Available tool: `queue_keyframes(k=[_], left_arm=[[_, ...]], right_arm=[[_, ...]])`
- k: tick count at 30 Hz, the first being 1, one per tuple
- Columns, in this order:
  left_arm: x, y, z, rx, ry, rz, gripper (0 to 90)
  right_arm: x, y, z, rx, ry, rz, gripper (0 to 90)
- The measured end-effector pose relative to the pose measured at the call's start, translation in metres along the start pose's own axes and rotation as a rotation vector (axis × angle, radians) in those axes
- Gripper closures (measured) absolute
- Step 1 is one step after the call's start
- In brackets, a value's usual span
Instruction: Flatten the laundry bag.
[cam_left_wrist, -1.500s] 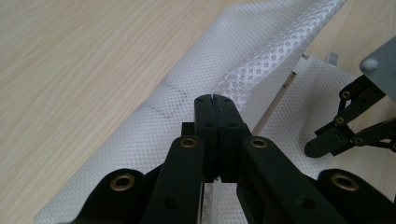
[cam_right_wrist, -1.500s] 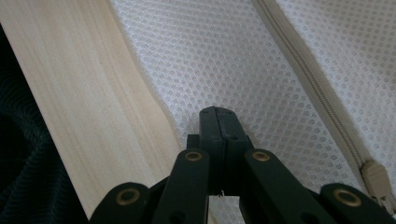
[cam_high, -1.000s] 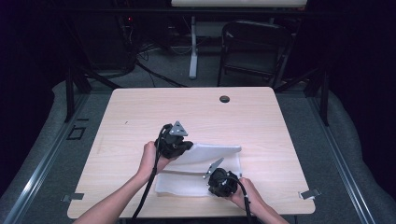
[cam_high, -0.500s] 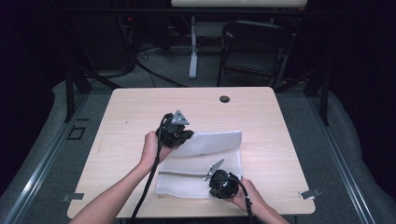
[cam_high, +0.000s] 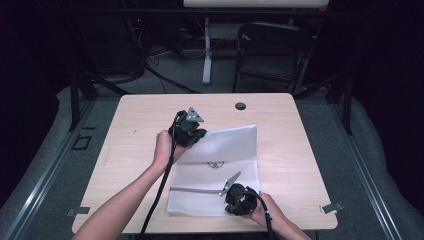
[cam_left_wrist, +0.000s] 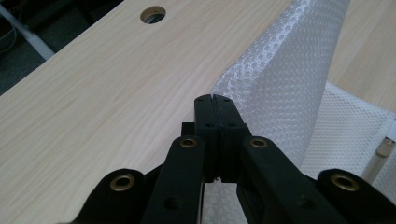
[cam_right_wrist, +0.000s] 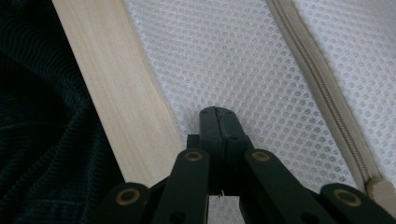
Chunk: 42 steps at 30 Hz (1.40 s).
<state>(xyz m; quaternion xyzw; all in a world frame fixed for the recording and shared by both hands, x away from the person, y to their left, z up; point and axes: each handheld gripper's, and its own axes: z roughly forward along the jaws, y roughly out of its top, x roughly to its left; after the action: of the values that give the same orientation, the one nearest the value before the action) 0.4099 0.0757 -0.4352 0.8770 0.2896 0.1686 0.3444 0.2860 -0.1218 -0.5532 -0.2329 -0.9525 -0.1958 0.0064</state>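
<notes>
The white mesh bag (cam_high: 215, 172) lies on the near right part of the table (cam_high: 130, 135), its near edge close to the table's near edge.

Nearest, the right gripper (cam_high: 239, 199) sits low at the bag's near right corner, the hand (cam_high: 267, 212) behind it and the forearm entering from the near edge. Its jaws are pressed together on the mesh. The right gripper view shows the zip (cam_right_wrist: 317, 88) running beside the jaws and the bare table edge to the other side.

Farther along, the left gripper (cam_high: 189, 132) is raised at the bag's far left corner, wrist bent, jaws clamped on that corner. The left gripper view shows the mesh rising from the jaws in a lifted fold.

Beyond the bag, open tabletop reaches the round hole (cam_high: 240, 106) near the far edge; the left half is bare.
</notes>
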Motion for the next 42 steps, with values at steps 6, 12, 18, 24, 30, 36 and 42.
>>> queue_keyframes(k=[6,12,18,24,30,36,42], left_arm=[[0.006,0.006,0.01,0.011,0.034,-0.004,89.8],[0.014,0.012,0.027,0.022,0.071,-0.027,89.8],[0.022,0.017,0.051,0.021,0.103,-0.068,89.8],[0.028,0.019,0.063,0.028,0.127,-0.089,89.7],[0.039,0.02,0.077,0.05,0.143,-0.128,88.8],[0.045,0.021,0.089,0.043,0.139,-0.159,77.5],[0.05,0.019,0.085,0.014,0.101,-0.185,46.3]], right_arm=[[0.002,-0.001,0.0,0.01,0.013,-0.002,90.0],[0.003,-0.002,0.0,0.003,0.028,0.012,90.0],[0.004,-0.004,-0.002,0.023,0.03,0.011,90.0],[0.005,-0.005,-0.002,0.032,0.034,0.0,90.0],[0.006,-0.005,-0.002,0.035,0.03,-0.002,90.0],[0.006,-0.005,-0.003,-0.016,0.059,0.035,86.7],[0.001,-0.005,-0.016,-0.064,0.042,0.039,77.5]])
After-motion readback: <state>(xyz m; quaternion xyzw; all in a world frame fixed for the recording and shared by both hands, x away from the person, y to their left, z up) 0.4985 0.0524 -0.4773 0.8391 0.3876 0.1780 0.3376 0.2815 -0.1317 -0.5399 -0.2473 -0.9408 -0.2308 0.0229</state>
